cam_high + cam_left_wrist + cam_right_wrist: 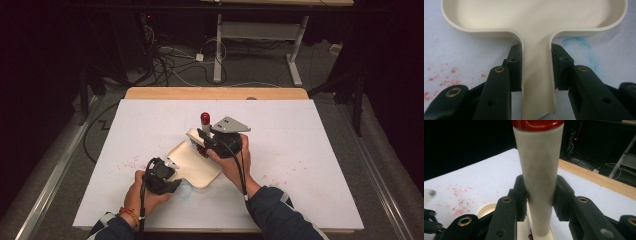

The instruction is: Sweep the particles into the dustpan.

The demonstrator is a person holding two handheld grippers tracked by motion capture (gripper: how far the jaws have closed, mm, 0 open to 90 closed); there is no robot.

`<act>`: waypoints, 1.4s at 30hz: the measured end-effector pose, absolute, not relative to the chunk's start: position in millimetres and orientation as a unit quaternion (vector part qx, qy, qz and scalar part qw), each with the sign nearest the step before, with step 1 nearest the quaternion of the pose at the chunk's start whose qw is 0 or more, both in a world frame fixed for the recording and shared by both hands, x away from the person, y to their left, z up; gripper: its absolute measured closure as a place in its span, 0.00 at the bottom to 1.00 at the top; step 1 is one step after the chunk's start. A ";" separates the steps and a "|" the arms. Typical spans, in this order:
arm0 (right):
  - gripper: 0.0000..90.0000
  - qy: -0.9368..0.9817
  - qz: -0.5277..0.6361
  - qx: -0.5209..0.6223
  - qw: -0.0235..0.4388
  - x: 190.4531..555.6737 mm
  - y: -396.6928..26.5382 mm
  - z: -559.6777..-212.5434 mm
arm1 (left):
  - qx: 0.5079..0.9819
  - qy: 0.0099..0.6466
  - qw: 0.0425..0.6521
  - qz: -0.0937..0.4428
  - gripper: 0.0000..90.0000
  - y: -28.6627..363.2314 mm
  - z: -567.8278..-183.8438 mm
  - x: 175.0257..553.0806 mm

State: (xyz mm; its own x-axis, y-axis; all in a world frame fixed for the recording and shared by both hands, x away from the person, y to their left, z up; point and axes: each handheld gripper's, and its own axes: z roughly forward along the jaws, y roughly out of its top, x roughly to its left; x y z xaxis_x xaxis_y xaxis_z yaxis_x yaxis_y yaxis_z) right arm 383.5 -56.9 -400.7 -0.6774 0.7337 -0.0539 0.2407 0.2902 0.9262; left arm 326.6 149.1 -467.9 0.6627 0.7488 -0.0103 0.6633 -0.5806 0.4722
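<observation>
- Fingers of the left gripper [536,72] are clenched on the narrow handle of the cream tray [534,22], one pad pressing each side wall of the handle where it leaves the wide pan; the grip looks meant to pin the tray flat so it cannot slide.
- Fingers of the right gripper [539,200] are clenched around the white tube [539,170], partway up its shaft, with its red cap [536,123] at the top; the tube stands close to upright, its lower end inside a cream rim at the far end of the tray.
- Seen from the high view, the tray [192,162] lies on the white counter [310,165] slantwise, its handle towards the left gripper [161,176] at the near-left end and the right gripper [210,140] at the far-right end, with the red cap [205,118] standing above it.
- Holding the tube upright over the tray probably keeps whatever it carries falling into the pan rather than onto the counter.
- Red specks [127,162] dot the counter left of the tray, and a faint blue smear [579,47] lies just right of the handle, so spills here seem a real risk.
- A bare wooden strip [215,93] runs along the counter's far edge, well beyond the tray.
</observation>
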 end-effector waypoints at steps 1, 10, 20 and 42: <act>0.76 0.764 0.505 0.319 0.244 381.5 -56.6 -400.7 | 0.885 0.399 0.221 0.097 0.71 146.7 -468.1 327.0; 0.76 0.762 0.505 0.316 0.254 361.7 -53.4 -402.6 | 0.879 0.408 0.228 0.092 0.71 140.9 -469.2 330.0; 0.77 0.764 0.511 0.304 0.248 348.2 -50.0 -399.3 | 0.882 0.403 0.226 0.091 0.71 141.7 -469.2 331.6; 0.78 0.720 0.569 0.306 0.252 351.7 -80.9 -371.1 | 0.886 0.394 0.225 0.093 0.71 144.2 -470.6 331.0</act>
